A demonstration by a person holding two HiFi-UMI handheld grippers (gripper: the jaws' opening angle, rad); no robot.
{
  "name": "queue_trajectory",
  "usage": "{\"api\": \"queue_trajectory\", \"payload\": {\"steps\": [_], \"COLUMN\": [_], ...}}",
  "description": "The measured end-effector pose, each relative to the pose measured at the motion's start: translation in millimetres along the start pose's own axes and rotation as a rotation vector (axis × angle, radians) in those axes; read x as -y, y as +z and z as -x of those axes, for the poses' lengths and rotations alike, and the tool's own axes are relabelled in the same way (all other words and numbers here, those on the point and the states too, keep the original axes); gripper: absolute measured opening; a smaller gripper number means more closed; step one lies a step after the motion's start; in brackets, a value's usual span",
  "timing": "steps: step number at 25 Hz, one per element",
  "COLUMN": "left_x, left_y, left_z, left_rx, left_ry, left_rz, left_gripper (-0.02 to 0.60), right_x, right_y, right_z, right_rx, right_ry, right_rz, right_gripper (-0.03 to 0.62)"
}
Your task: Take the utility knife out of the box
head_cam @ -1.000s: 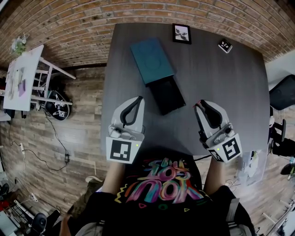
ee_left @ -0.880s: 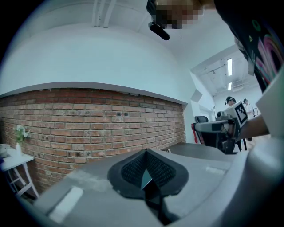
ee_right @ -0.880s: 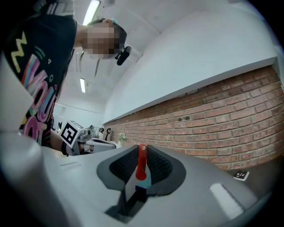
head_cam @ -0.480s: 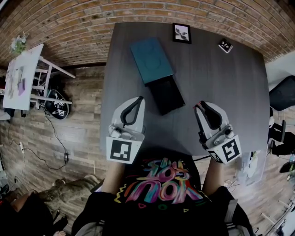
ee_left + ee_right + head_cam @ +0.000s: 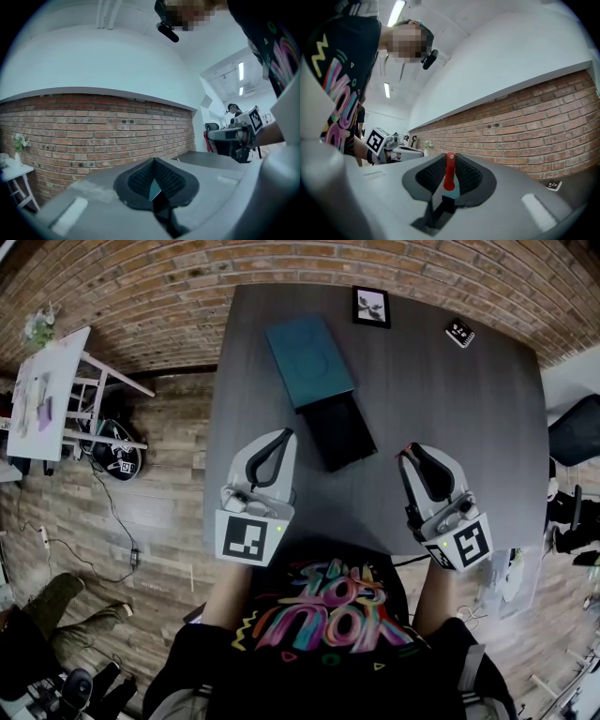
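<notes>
Two states: L gripper [image 5: 285,435] closed, empty; R gripper [image 5: 404,454] clamped on red utility knife [image 5: 449,171].

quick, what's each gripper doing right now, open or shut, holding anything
Left gripper: shut, jaws together, nothing between them.
Right gripper: shut on the red utility knife.

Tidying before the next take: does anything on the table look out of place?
Only the box: it lies askew, black tray slid out. The knife is in the right gripper.
</notes>
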State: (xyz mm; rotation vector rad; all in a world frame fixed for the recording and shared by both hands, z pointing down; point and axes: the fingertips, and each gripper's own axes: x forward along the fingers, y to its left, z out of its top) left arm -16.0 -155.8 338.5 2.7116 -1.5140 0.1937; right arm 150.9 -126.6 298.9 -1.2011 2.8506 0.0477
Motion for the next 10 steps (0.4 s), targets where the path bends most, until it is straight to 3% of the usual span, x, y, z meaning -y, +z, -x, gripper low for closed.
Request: {"api": "queue_trajectory", "payload": {"steps": [10], "left_x": [4.8], "left_y": [-0.2], "left_z": [-3.5], "left_rx": [-0.009], "left_ry": [-0.031], "left_rz": [-0.013], "left_gripper": [0.000], "right_x": [3.5], "right_y": [2.3], "right_z": [4.2], "right_rx": [-0.002], "right_ry": [-0.009], "right_rz": [0.003], "right_gripper": [0.060]}}
